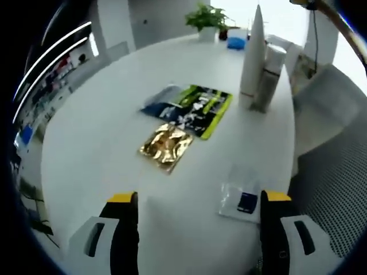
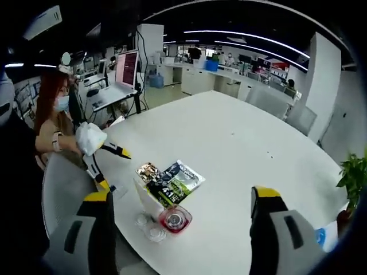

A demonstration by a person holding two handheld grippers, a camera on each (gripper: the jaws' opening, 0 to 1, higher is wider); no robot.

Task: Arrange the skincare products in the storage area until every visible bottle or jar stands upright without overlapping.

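Left gripper (image 1: 198, 209): jaws spread wide apart, gripping nothing, black with yellow tips, hovering over the white round table (image 1: 114, 114).
Right gripper (image 2: 180, 203): jaws likewise wide apart and empty, above the same table.
Bottles: in the left gripper view, a tall white cone-topped bottle (image 1: 253, 57) stands upright at about 1 o'clock, well beyond the fingers, touching or just beside a shorter silvery cylindrical bottle (image 1: 270, 77).
Sachets: a crinkled gold foil sachet (image 1: 166, 146) lies flat ahead of the jaws at 12 o'clock, just beside a glossy green-and-black packet (image 1: 203, 109) that overlaps a dark blue packet (image 1: 157, 106).
Clear pouch: a flat transparent pouch with a dark label (image 1: 241, 200) lies just inside the right-hand finger.
Right gripper view: the bottles appear from above, between the fingers, as a red-topped round cap (image 2: 175, 217) and clear round caps (image 2: 150, 228); the packets lie just past them at 12 o'clock.
Far side: the left gripper (image 2: 106, 166) enters at 10 o'clock, held by a seated person (image 2: 54, 123).
Potted plant (image 1: 207, 20): green, at the table's far edge.
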